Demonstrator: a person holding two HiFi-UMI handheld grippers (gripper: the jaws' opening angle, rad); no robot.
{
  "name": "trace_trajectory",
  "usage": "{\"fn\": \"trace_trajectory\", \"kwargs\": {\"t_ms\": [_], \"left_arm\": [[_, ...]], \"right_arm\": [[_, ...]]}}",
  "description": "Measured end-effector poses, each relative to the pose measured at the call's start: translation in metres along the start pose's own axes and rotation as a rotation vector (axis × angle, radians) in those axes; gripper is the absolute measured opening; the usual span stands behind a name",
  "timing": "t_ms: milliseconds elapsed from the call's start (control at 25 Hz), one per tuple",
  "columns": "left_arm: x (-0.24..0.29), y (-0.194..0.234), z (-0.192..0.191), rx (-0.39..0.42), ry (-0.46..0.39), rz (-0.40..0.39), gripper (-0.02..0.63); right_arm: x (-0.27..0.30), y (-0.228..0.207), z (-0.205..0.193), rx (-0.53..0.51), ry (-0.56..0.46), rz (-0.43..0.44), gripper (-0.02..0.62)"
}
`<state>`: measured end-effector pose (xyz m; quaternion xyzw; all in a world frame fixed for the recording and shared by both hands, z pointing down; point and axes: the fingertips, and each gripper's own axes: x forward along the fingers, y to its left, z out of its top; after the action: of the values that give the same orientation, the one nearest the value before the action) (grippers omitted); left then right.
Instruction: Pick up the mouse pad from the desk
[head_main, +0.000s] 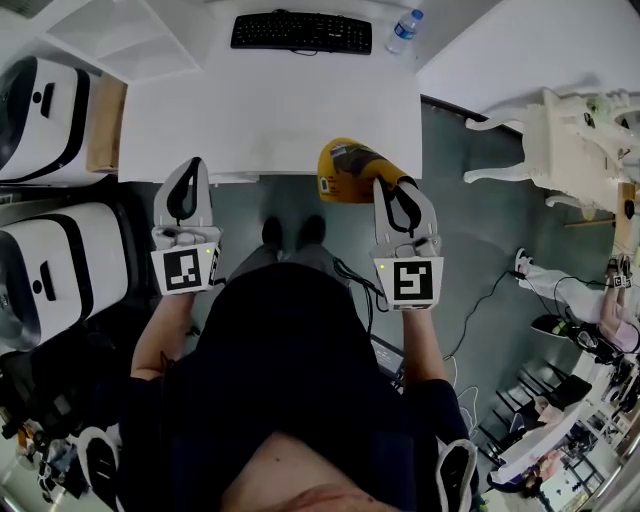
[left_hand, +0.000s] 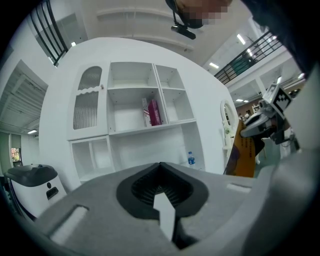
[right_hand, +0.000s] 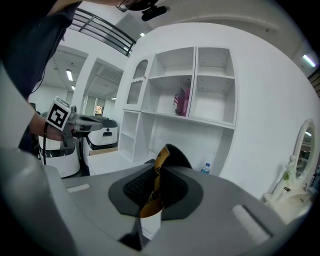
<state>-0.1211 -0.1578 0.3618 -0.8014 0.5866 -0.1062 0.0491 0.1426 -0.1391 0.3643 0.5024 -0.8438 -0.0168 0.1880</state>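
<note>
The left gripper (head_main: 191, 167), at nine o'clock from the head view's centre, is clenched on nothing, jaws meeting tip to tip just off the front edge of the white counter (head_main: 270, 110). A black keyboard (head_main: 300, 32) lies at the counter's twelve o'clock edge. The orange mouse pad (head_main: 348, 168) sits curled at the counter's five o'clock corner, pinched edge-on by the right gripper (head_main: 388, 187). A water bottle (head_main: 404, 30) lies at the keyboard's three o'clock.

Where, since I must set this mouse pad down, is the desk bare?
The white desk is bare from its near edge up to the keyboard. Only the far edge is taken: keyboard and water bottle at the right corner.
</note>
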Motion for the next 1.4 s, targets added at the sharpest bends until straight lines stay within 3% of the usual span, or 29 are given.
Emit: {"fn": "trace_trajectory", "kwargs": {"t_ms": [360, 1400], "left_arm": [[-0.003, -0.009, 0.0, -0.018, 0.013, -0.015, 0.0], [-0.012, -0.019, -0.005, -0.034, 0.021, -0.026, 0.0]], "right_arm": [[-0.014, 0.0, -0.016, 0.121, 0.004, -0.051, 0.02], [-0.012, 0.005, -0.02, 0.139, -0.025, -0.065, 0.02]]}}
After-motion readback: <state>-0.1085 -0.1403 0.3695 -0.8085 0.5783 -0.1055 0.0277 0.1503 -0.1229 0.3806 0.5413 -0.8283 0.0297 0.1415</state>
